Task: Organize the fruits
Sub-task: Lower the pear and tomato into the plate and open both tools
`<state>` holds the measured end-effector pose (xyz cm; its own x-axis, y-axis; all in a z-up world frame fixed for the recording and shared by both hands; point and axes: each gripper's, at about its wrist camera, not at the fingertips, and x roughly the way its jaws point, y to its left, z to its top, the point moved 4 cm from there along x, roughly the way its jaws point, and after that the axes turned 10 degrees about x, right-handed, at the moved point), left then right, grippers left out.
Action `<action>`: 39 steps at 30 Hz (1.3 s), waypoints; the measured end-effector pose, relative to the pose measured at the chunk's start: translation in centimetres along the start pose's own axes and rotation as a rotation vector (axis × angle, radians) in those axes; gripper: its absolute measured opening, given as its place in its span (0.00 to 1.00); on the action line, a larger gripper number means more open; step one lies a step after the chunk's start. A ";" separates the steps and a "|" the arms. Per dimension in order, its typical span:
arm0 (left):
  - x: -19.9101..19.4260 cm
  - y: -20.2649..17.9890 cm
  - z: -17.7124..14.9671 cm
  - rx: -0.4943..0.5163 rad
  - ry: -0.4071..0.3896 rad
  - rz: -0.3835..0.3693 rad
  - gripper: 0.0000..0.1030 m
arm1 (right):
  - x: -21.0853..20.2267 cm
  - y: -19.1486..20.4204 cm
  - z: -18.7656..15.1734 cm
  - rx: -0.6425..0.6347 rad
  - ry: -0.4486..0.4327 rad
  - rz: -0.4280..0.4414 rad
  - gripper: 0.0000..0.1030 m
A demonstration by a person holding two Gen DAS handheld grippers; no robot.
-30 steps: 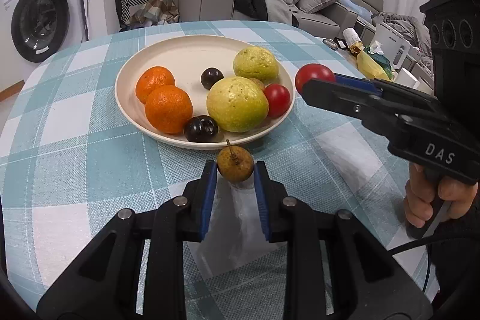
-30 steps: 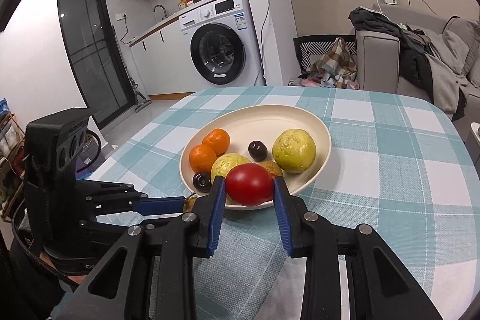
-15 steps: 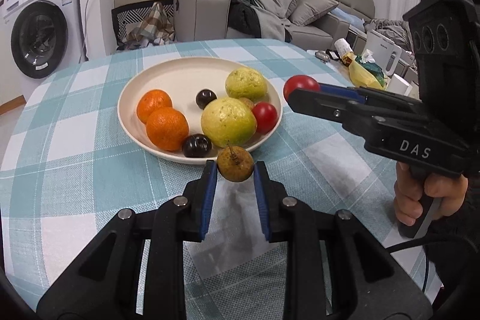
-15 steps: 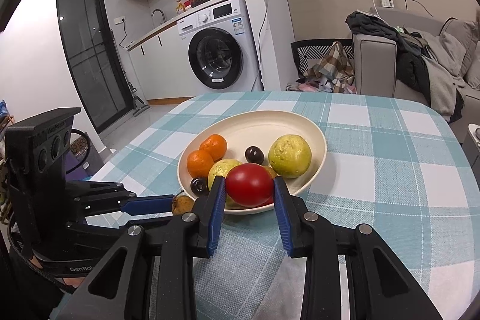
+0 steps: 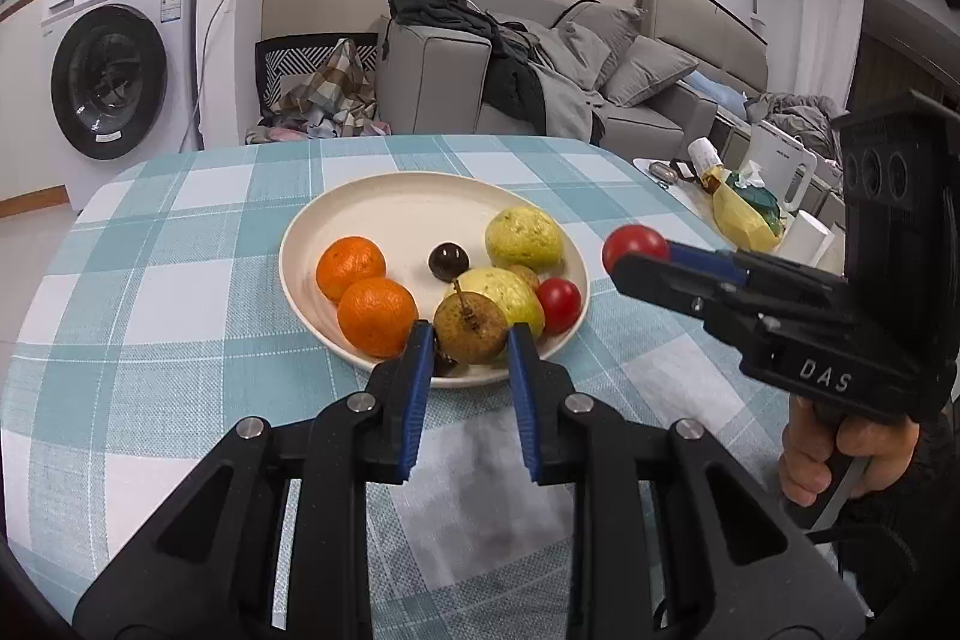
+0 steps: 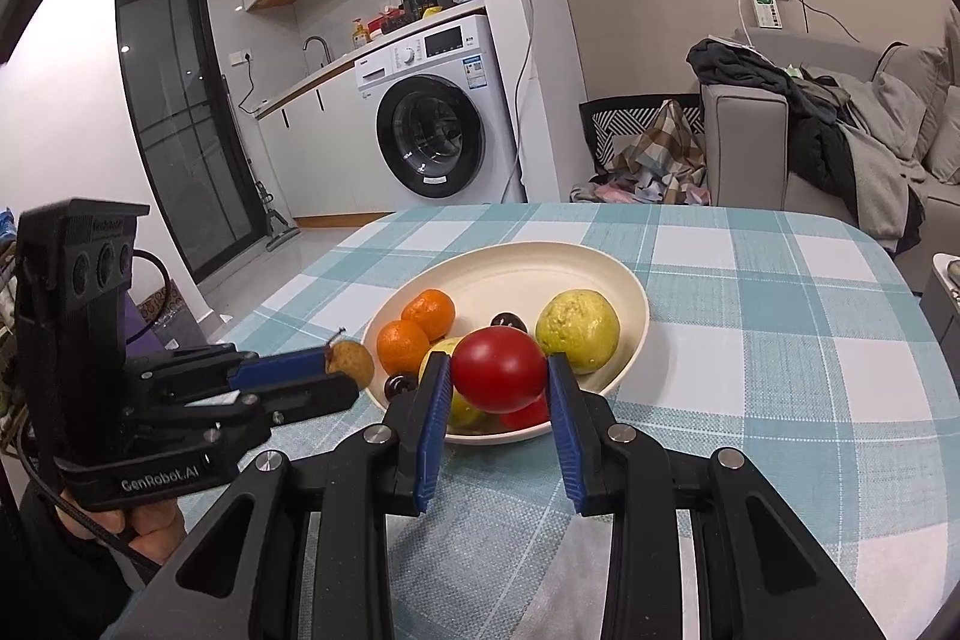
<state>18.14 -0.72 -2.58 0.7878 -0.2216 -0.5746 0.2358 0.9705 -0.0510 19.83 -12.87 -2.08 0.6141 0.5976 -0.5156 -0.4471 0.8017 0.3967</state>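
Left gripper (image 5: 470,340): jaws pinching a small brown stemmed fruit (image 5: 470,327), held above the near rim of the cream plate (image 5: 384,196). Plate, mid-table (image 5: 180,232) on checked cloth: two oranges (image 5: 377,315), one dark plum (image 5: 449,260), two yellow-green guavas (image 5: 524,238), one small tomato (image 5: 559,304). Right gripper (image 6: 498,385): jaws pinching a red tomato (image 6: 498,369), above the plate's near edge.

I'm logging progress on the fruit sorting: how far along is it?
Mostly done: two oranges, two green fruits and a small tomato sit on the plate. In hand: the left gripper holds a brown pear, the right gripper a tomato. Both remain to be set down.
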 end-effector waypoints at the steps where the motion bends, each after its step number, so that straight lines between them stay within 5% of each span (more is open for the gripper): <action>1: 0.0 0.2 0.2 -0.001 -0.004 0.004 0.22 | 0.1 0.0 0.0 0.001 0.003 0.001 0.32; 39: 6.7 3.7 3.7 -0.006 0.003 0.099 0.22 | 6.6 0.6 2.9 -0.009 0.030 -0.038 0.32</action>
<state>26.43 1.06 -3.59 0.8053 -0.1248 -0.5796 0.1537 0.9881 0.0008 25.48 -8.52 -3.02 0.6111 0.5671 -0.5523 -0.4300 0.8236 0.3699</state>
